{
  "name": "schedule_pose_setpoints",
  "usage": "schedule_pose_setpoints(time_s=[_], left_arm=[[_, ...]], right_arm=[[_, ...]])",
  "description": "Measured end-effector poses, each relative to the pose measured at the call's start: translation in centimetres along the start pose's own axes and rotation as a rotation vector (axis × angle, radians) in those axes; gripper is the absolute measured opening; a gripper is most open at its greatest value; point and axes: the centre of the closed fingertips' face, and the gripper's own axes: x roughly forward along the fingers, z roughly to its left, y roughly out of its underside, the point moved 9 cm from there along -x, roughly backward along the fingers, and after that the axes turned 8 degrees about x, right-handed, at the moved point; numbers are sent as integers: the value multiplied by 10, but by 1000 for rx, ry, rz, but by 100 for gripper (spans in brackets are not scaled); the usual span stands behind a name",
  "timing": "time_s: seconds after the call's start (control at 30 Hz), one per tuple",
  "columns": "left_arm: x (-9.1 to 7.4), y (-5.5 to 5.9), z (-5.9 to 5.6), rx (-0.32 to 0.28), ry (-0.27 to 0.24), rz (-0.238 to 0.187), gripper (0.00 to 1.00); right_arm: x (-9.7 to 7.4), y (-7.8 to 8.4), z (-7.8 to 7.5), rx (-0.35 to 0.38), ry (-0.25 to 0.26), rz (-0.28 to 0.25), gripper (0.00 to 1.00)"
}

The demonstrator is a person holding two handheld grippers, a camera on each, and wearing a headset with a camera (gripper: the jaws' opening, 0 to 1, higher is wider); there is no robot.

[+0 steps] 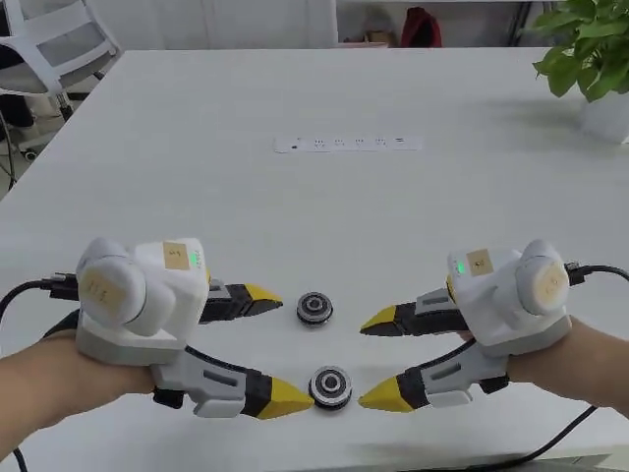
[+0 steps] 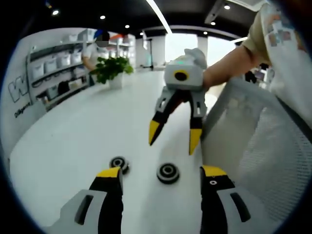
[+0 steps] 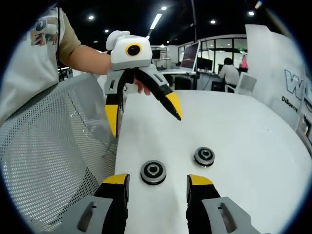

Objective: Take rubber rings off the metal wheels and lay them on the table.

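At the table's (image 1: pixel 295 206) front edge, near wheel (image 1: pixel 330 386) and far wheel (image 1: pixel 314 308) lie between left gripper (image 1: pixel 295 349) and right gripper (image 1: pixel 361 365), both gaping. Rubber rings (image 1: pixel 347 387) probably snug, stretchy: pinch the outer rim.

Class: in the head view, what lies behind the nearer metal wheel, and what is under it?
Behind the nearer wheel lies the second wheel, apart. Under it is the white table; its underside is hidden.

White table (image 1: pixel 197 147). A near wheel (image 1: pixel 330 386) and a far wheel (image 1: pixel 314 308) lie flat between the left claw (image 1: pixel 293 349) and right claw (image 1: pixel 362 364). A power strip (image 1: pixel 349 145) lies well beyond.
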Motion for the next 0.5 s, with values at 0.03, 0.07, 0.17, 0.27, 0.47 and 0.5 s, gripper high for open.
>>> schedule_pose_setpoints(time_s=[0.03,0.07,0.17,0.27,0.47,0.5], left_arm=[[1,1,0,1,5,2,64],[2,2,0,-3,10,3,64],[6,4,0,-11,18,3,61],[10,6,1,-25,24,8,57],[16,7,-1,-21,46,22,52],[17,8,-1,-19,48,23,51]], right_arm=[[1,0,0,5,-10,3,44],[2,1,1,2,-12,3,43],[5,1,0,4,-22,3,41],[8,3,-1,10,-23,9,42],[13,5,0,10,-45,18,38],[13,5,0,13,-45,19,38]])
